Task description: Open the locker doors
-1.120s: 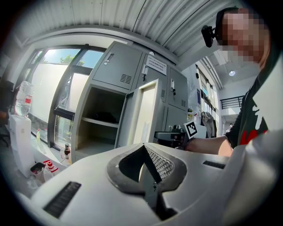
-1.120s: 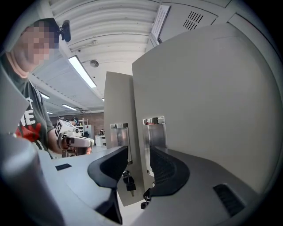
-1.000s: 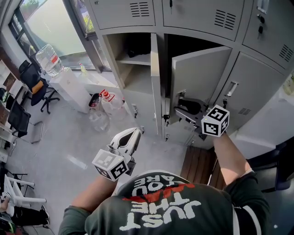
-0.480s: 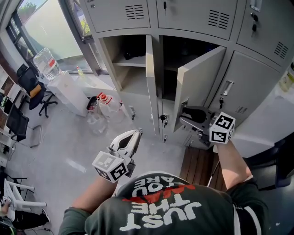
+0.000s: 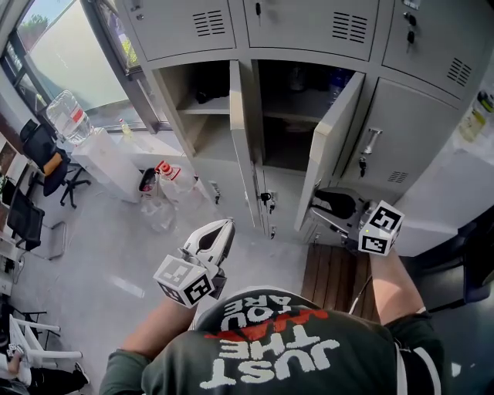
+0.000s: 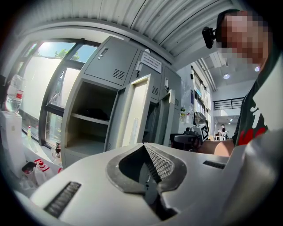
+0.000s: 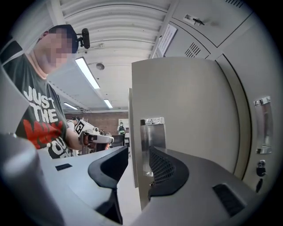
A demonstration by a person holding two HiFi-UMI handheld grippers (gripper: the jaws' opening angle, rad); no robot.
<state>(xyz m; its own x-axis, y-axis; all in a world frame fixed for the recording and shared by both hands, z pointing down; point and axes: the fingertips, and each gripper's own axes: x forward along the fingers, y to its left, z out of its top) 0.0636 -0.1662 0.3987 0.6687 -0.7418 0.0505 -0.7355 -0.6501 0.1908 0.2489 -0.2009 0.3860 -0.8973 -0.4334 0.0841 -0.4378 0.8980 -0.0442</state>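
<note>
A person looks steeply down at a bank of grey lockers [image 5: 309,23], holding a two-jaw gripper in each hand. The right gripper [image 7: 138,154] is level with the free edge of the middle door [image 5: 332,146]. Its jaws are pinched on that edge right at the metal handle [image 7: 152,132], one pad on each face of the panel. Gripping there, farthest from the hinge, likely gives the most leverage for pulling. The middle door stands swung well out from its frame, showing a dark shelf behind it. The left door [image 5: 241,131] is already wide open, seen nearly edge-on. The left gripper [image 6: 147,161] hangs in front of the person's chest, well apart from the lockers, its jaws pressed together on nothing, seemingly parked out of the way. The right door [image 5: 409,131] is closed and probably comes next.
</note>
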